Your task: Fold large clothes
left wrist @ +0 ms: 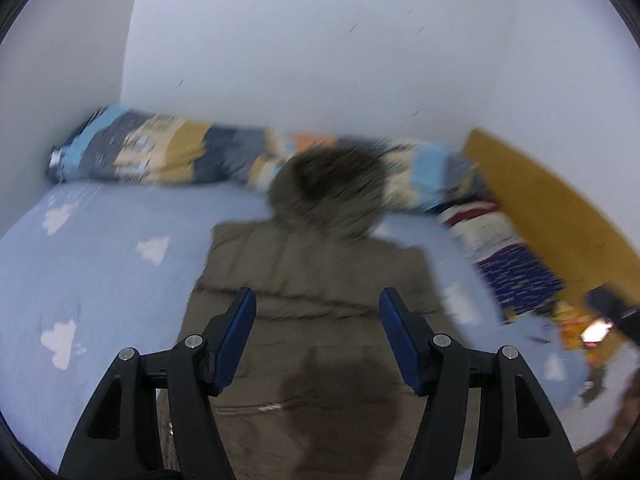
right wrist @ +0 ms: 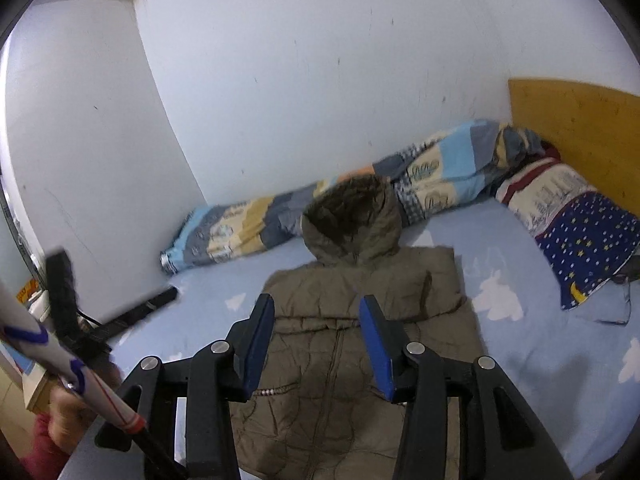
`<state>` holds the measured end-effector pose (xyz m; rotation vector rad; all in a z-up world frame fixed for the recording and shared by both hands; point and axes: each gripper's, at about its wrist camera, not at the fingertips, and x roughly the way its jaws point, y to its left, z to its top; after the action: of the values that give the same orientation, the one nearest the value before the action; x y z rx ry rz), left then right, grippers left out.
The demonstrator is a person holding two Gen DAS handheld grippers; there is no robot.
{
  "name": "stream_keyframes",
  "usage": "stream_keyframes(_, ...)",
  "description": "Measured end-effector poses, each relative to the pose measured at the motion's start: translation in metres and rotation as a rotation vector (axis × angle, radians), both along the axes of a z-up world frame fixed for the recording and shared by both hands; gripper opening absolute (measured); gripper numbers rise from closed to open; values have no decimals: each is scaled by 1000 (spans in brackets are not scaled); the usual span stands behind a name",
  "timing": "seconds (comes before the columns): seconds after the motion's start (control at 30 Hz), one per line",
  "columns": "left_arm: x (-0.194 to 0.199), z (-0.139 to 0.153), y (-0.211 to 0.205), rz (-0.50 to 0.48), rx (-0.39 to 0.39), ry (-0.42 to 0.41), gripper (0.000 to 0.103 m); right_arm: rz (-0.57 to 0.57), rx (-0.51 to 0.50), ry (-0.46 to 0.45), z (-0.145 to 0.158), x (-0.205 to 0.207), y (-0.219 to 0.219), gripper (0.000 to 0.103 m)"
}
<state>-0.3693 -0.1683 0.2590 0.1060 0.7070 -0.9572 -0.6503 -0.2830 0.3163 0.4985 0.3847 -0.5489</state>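
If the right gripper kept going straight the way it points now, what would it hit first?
Most likely the olive coat spread on the bed; the open right gripper aims down at its chest, nothing between, though depth is uncertain.

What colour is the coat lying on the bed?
The coat is olive-brown, seen best in the right wrist view.

A bed point(right wrist: 532, 344) in a pale blue cloud-print sheet carries an olive hooded coat point(right wrist: 360, 320) lying flat. A rolled patchwork quilt point(right wrist: 440, 176) lies along the wall, with a starry pillow point(right wrist: 580, 240) by the headboard.
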Motion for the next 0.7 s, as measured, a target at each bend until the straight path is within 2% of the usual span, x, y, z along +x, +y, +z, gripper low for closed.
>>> stream_keyframes(0.13,36,-70,-33,40,102,54,63,-5,86,57,-18,38,-39,48)
stream_keyframes(0.23,57,-129,-53,53,241,90,63,-17,128,109,-27,70,-70,48)
stream_keyframes(0.27,62,-141,-60,44,282,116,63,-18,139,123,-29,85,-84,49)
stream_keyframes(0.3,67,-148,-64,31,284,141,63,-19,134,150,-29,100,-96,49)
stream_keyframes(0.33,69,-149,-65,26,271,139,63,-26,127,175,-30,114,-107,49)
stream_keyframes(0.47,72,-137,-70,44,230,-16,63,-40,188,198,-33,185,-171,51)
stream_keyframes(0.6,83,-125,-63,27,167,-15,63,-72,198,199,-35,256,-234,53)
stream_keyframes(0.7,87,-123,-60,24,164,-47,63,-137,270,141,-43,290,-284,56)
